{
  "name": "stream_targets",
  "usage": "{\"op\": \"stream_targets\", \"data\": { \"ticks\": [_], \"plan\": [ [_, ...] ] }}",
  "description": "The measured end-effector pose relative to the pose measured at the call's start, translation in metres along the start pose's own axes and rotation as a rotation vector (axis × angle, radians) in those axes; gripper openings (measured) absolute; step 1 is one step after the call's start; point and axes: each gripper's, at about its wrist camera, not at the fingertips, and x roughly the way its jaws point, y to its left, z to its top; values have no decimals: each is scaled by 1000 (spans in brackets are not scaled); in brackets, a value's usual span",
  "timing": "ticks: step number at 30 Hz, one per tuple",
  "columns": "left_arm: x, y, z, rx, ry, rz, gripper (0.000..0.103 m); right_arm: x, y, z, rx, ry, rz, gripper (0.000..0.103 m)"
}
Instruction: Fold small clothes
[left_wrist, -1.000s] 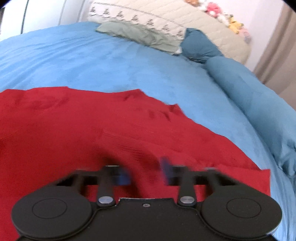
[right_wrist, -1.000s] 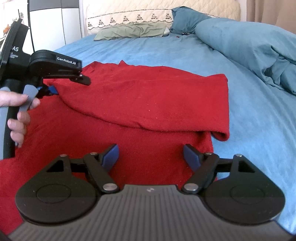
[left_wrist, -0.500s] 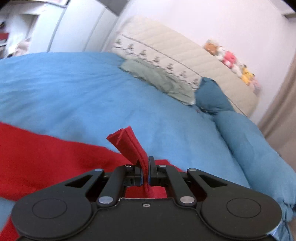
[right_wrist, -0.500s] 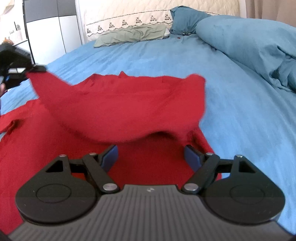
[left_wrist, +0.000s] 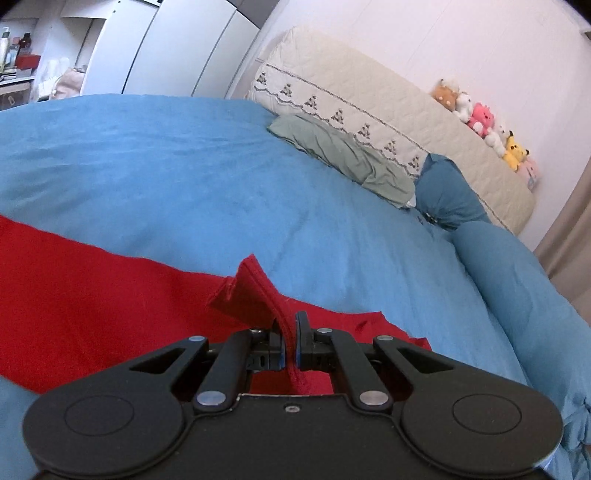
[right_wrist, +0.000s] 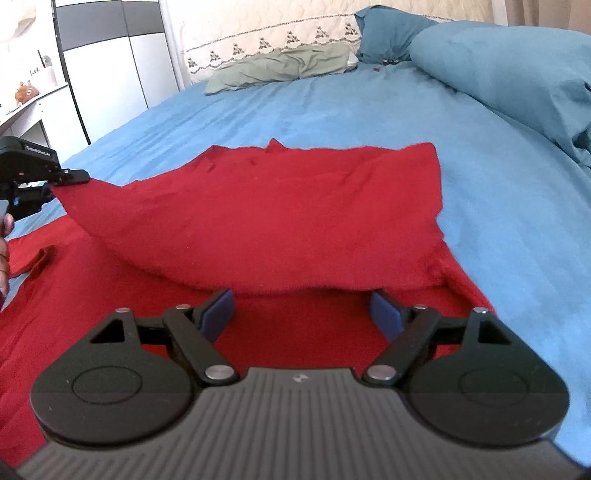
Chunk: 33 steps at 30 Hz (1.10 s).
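The left gripper (left_wrist: 290, 341) was seen pressed together on a corner of the red garment (right_wrist: 258, 214), with a folded point of the cloth standing up just ahead of its pads and a hemmed edge hanging down between them. In the right wrist view the same left gripper (right_wrist: 74, 177) was found far to the left of the right gripper, holding that corner lifted off the bed (right_wrist: 332, 107), so that the upper layer of the garment was drawn up into a sagging fold. A few fingers (right_wrist: 4, 236) of the person's hand were visible at the left edge, below that gripper.

The right gripper (right_wrist: 303, 314) was held with its jaws spread wide and nothing between them; the lower layer of the garment lay flat on the bed beneath it, and the drooping edge of the lifted layer hung just ahead of its blue pads (right_wrist: 218, 314).

Well beyond both grippers, at the head of the bed, a green pillow (right_wrist: 280, 68) and a dark blue pillow (right_wrist: 388, 33) were lying against a cream headboard (left_wrist: 369, 103). A bunched blue duvet (right_wrist: 509, 70) was lying to the right of the right gripper. A row of soft toys (left_wrist: 484, 125) was set on top of the headboard.
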Motion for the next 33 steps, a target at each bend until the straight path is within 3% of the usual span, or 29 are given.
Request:
{"op": "stream_targets", "data": {
  "ticks": [2, 7, 9, 12, 15, 23, 24, 26, 27, 28, 30, 33],
  "plan": [
    [1, -1, -1, 21, 2, 3, 4, 4, -4, 1, 20, -30, -18, 96],
    [3, 5, -6, 52, 8, 17, 4, -8, -34, -3, 144, -123, -164, 91],
    [7, 9, -10, 58, 17, 30, 5, -11, -48, -6, 188, -96, -141, 88],
    [10, 17, -15, 60, 39, 41, 6, -18, -46, -10, 121, -78, -151, 88],
    [3, 23, -18, 93, 48, 67, 15, -25, -41, -12, 56, -52, -164, 88],
    [-37, 51, -22, 290, 40, 279, 14, -54, -36, -24, -41, -14, -88, 91],
    [-44, 50, -21, 315, 28, 270, 19, -59, -34, -22, -54, -28, -76, 92],
    [-47, 40, -20, 351, 27, 216, 39, -66, -24, -14, -95, -69, -49, 98],
    [-47, 33, -19, 362, 26, 176, 54, -64, -18, -7, -111, -82, -43, 102],
    [-44, 27, -16, 363, 23, 143, 61, -60, -13, 1, -120, -90, -37, 102],
    [-31, 12, -11, 363, 48, 67, 62, -47, -6, 18, -109, -100, -18, 102],
    [-6, -6, -10, 398, 68, 40, 62, -21, 1, 36, -104, -101, -20, 102]
  ]
}}
